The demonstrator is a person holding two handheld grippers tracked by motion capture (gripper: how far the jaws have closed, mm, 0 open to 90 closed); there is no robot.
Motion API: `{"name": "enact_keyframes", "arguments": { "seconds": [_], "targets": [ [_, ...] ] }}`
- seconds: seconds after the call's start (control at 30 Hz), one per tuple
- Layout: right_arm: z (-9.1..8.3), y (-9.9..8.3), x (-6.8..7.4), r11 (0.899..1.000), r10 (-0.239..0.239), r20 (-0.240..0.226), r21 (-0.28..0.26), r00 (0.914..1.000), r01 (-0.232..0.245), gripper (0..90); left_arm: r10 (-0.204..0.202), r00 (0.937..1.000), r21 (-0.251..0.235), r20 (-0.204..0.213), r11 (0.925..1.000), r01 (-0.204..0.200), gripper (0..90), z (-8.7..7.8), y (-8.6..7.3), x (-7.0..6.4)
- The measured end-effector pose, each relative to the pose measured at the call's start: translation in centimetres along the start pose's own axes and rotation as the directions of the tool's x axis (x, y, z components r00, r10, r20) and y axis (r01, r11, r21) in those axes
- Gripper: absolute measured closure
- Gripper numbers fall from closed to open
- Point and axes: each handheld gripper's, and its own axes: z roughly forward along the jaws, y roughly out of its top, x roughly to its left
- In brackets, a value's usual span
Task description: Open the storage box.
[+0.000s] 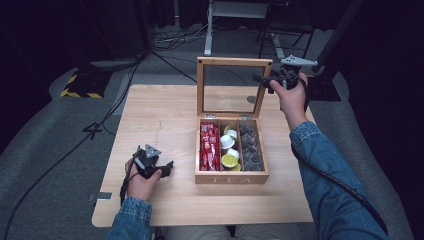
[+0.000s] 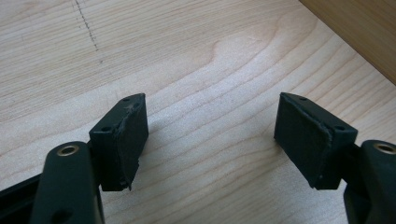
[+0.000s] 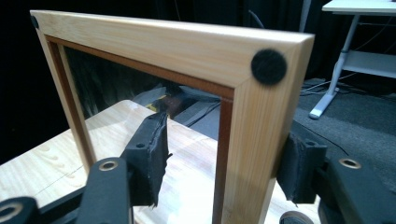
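A wooden tea box (image 1: 231, 177) stands on the table with its glass-windowed lid (image 1: 234, 62) swung upright. Inside lie red packets (image 1: 210, 147), small white and yellow-green cups (image 1: 229, 150) and dark tea bags (image 1: 250, 147). My right gripper (image 1: 267, 80) is at the lid's upper right corner. In the right gripper view it (image 3: 229, 133) is open, straddling the lid's side rail (image 3: 247, 154), with a gap at the left pad (image 3: 149, 154). My left gripper (image 1: 167, 169) rests low on the table left of the box, open (image 2: 215, 107) over bare wood.
The light wooden table (image 1: 160, 115) has free room left of and in front of the box. The box's wall (image 2: 364, 32) shows at the upper right of the left gripper view. Cables, a striped base (image 1: 80, 85) and a white desk frame (image 1: 210, 30) are on the floor behind.
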Motion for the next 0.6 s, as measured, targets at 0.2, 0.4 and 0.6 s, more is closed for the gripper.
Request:
{"name": "enact_keyframes", "arguments": {
  "seconds": [0.2,0.4,0.6],
  "targets": [
    [0.9,-0.1,-0.6,1.0,-0.004,0.011,0.022,0.9999,0.004,41.6,0.014,0.9999,0.011,-0.008,0.9998,-0.014,25.5,0.0,0.0,-0.2],
    [1.6,-0.4,-0.9,0.999,0.003,0.028,0.042,0.9996,-0.004,40.0,0.014,0.9999,0.012,-0.006,0.9998,-0.014,24.5,0.1,0.0,-0.2],
    [2.7,-1.3,-1.0,0.998,0.028,0.053,0.055,0.9982,-0.031,32.8,0.017,0.9999,0.012,0.001,0.9998,-0.017,23.7,0.1,0.0,-0.2]
  ]
}}
